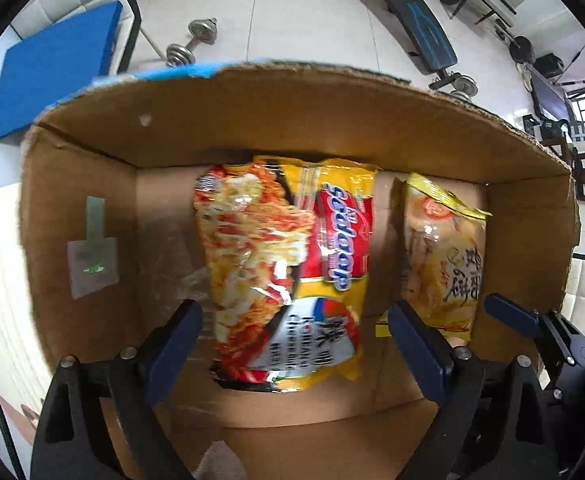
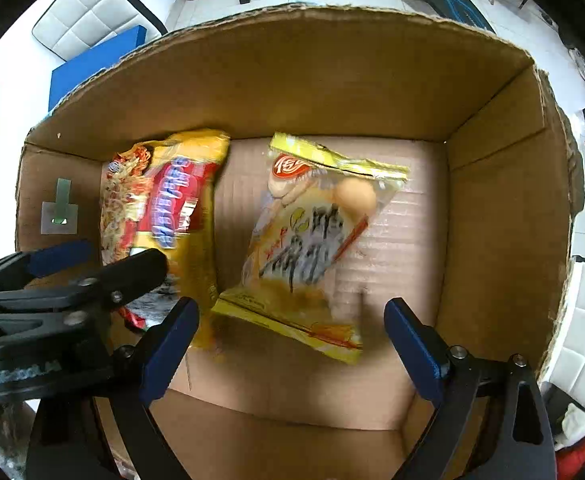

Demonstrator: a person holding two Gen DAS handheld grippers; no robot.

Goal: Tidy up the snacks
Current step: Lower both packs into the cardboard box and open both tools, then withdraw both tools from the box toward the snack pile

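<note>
An open cardboard box (image 1: 92, 184) holds two snack packs. A yellow and red noodle pack (image 1: 288, 264) lies on the box floor, between the fingers of my open left gripper (image 1: 296, 320), untouched by either pad. A pale yellow biscuit pack (image 1: 444, 256) lies to its right. In the right wrist view the biscuit pack (image 2: 312, 240) lies flat ahead of my open right gripper (image 2: 292, 316), and the noodle pack (image 2: 164, 216) is at the left. The left gripper (image 2: 72, 268) shows there over the noodle pack.
The box walls (image 2: 492, 200) rise on all sides around both grippers. Outside the box, a blue pad (image 1: 56, 68), dumbbells (image 1: 192, 44) and a weight bench (image 1: 416, 20) stand on the white tiled floor. A white quilted chair (image 2: 88, 12) stands behind the box.
</note>
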